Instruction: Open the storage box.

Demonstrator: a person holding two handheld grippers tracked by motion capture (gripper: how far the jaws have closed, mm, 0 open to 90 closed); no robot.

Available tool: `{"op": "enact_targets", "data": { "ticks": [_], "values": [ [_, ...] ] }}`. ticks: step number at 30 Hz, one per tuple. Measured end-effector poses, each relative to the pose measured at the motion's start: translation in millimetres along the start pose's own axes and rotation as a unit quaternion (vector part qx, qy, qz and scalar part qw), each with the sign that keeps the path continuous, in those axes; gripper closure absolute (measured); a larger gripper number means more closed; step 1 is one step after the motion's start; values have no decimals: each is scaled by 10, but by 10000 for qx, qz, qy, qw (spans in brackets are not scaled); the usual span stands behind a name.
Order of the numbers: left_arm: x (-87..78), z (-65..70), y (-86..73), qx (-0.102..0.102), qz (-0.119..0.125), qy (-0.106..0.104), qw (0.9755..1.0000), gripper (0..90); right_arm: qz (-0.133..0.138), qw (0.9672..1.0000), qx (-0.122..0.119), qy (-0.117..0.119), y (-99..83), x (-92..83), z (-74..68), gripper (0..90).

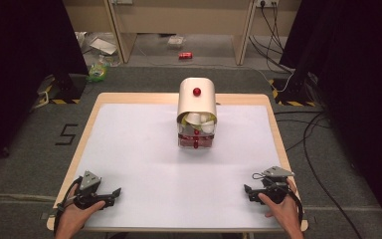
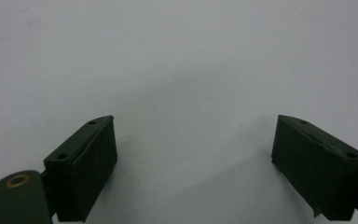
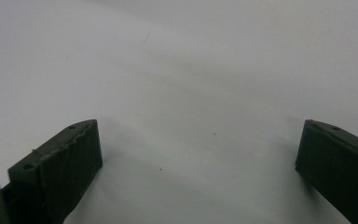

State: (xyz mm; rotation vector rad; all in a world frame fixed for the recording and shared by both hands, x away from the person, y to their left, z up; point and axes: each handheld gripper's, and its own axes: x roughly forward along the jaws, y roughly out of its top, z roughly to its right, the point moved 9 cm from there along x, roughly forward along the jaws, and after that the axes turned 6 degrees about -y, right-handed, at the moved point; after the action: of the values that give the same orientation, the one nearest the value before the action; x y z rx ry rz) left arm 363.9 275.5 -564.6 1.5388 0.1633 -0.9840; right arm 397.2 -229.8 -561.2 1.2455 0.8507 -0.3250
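Resting on a white table (image 1: 144, 149), two hand-held grippers lie near the front corners. The left gripper (image 1: 113, 193) and right gripper (image 1: 248, 191) both have their jaws spread wide apart with nothing between them. Well apart from both, near the far middle edge, stands a cream container (image 1: 197, 102) with a red knob (image 1: 197, 91), white cups (image 1: 195, 118) inside.

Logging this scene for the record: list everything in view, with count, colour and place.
bread-bin-style container: one, cream with a red knob, far centre of the table, lid raised.
cups: a few, white, inside the container.
drawer: one, clear with red contents, under the container.
table: one, white top, wooden rim.
can: one, red, on the floor beyond.
left gripper: one, black, near left corner, jaws open.
right gripper: one, black, near right corner, jaws open.
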Motion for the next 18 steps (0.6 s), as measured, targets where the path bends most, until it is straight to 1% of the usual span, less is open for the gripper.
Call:
{"op": "enact_targets", "data": {
  "ticks": [2,4,5,6,7,8,9,10,11,12,13,15,16,18],
  "values": [
    [0,0,0,1,1,0,10000,131,24,10000,34,10,2,-5,3,25],
    [0,0,0,0,1,0,10000,131,50,10000,6,-15,7,-14,24,52],
    [0,0,0,0,1,0,10000,131,50,10000,6,-15,7,-14,24,52],
    [0,0,0,1,0,-3,10000,131,119,9999,3,-24,25,-25,37,144],
    [0,0,0,1,2,0,10000,131,158,9999,33,30,38,-42,28,216],
    [0,0,0,0,3,-2,10000,131,240,9997,22,94,61,-53,19,207],
    [0,0,0,-1,1,-5,10000,131,285,9995,5,137,79,-65,7,142],
    [0,0,0,-1,1,-5,10000,132,327,9994,-16,117,98,-72,1,135],
    [0,0,0,-1,4,-1,10000,131,346,9993,-21,130,112,-83,-14,183],
    [0,0,0,-3,2,-4,10000,131,397,9990,-61,177,131,-95,-29,187],
    [-1,0,0,-2,2,-4,10000,131,444,9987,-93,220,150,-104,-46,149],
    [-1,0,-1,0,2,-3,10000,131,515,9983,-106,236,193,-126,-70,172],
    [-1,0,-1,0,2,-2,10000,131,563,9980,-139,251,219,-137,-79,156],
    [-1,0,-1,-2,3,-4,10000,131,648,9974,-153,280,270,-152,-104,161]
  ]
}}
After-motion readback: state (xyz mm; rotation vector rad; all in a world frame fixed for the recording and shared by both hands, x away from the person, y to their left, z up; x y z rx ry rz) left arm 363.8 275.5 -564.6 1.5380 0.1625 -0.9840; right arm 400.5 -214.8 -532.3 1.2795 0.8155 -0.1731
